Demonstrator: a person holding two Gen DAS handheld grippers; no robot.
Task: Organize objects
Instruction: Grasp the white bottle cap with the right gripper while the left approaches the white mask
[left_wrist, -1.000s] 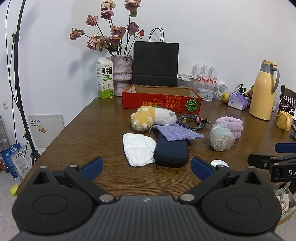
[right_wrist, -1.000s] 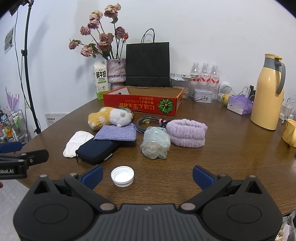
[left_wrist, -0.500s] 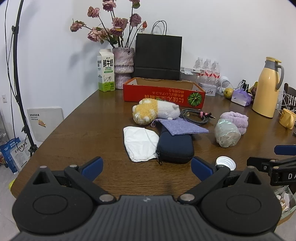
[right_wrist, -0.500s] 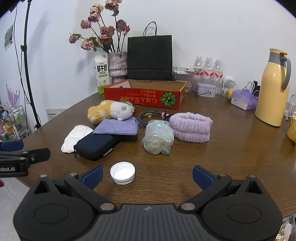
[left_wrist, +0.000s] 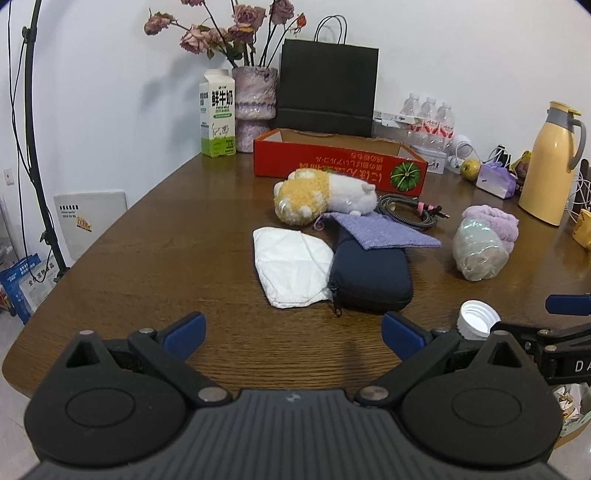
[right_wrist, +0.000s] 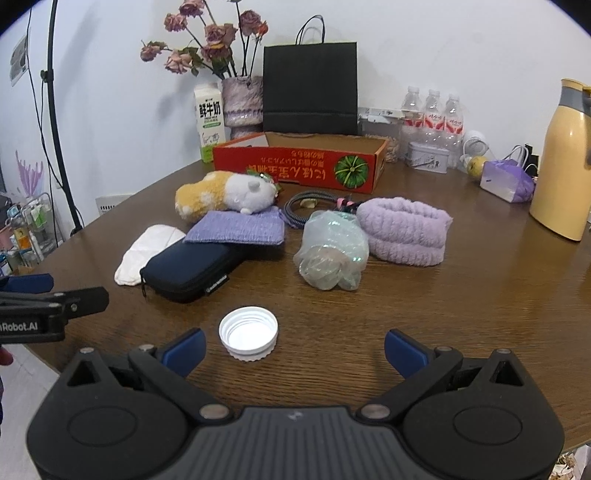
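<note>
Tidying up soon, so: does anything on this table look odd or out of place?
A loose white bottle cap lies open side up near the table edge, with no matching open bottle in view. The red box has upside-down print.

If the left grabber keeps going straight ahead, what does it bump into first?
Probably the white cloth and the dark blue zip case beside it. They lie between the open left gripper's fingers, with only bare table before them.

left tongs (left_wrist: 291, 332), right tongs (right_wrist: 295, 347): black ribbed bodies, blue fingertip pads, silver pivot screws (white lettering).
</note>
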